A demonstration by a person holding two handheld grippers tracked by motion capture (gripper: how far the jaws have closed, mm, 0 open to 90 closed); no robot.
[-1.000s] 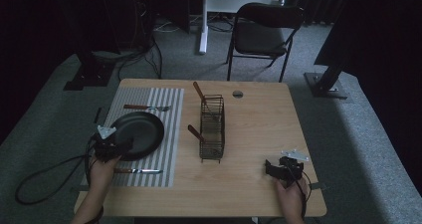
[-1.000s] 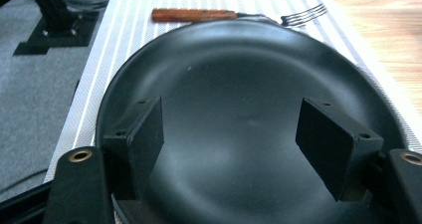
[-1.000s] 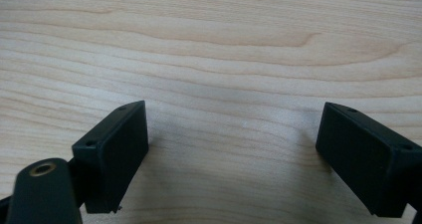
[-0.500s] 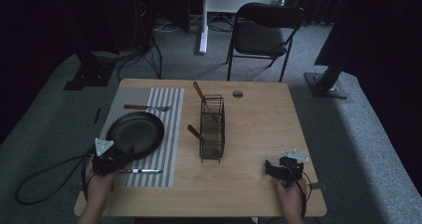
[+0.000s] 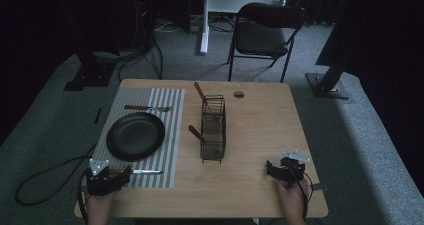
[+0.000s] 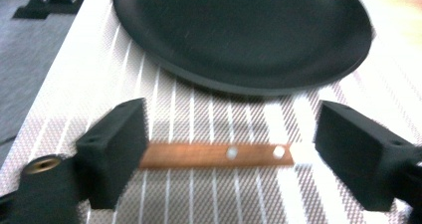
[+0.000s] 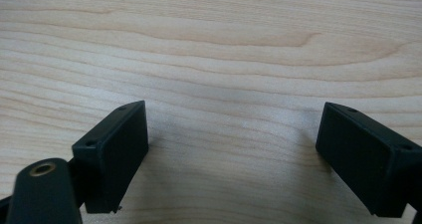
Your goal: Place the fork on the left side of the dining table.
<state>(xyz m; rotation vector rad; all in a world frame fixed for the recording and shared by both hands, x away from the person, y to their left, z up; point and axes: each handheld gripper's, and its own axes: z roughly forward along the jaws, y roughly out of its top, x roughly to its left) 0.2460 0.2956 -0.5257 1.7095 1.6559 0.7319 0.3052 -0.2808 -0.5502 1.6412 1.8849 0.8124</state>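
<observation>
Below the plate (image 6: 239, 35), the knife (image 6: 219, 155) lies crosswise between the just-opened left tool (image 6: 231, 154); wooden handle left, blade right, ungripped.

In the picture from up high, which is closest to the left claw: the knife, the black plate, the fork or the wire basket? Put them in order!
1. Knife: right at the left claw, near edge of the striped mat.
2. Black plate: just beyond, middle of the mat.
3. Fork: far end of the mat, past the plate.
4. Wire basket: off to the side, table's middle.

high view: above, whole table (image 5: 260, 135) | gripper views: close, low | shared: plate (image 5: 135, 135)
</observation>
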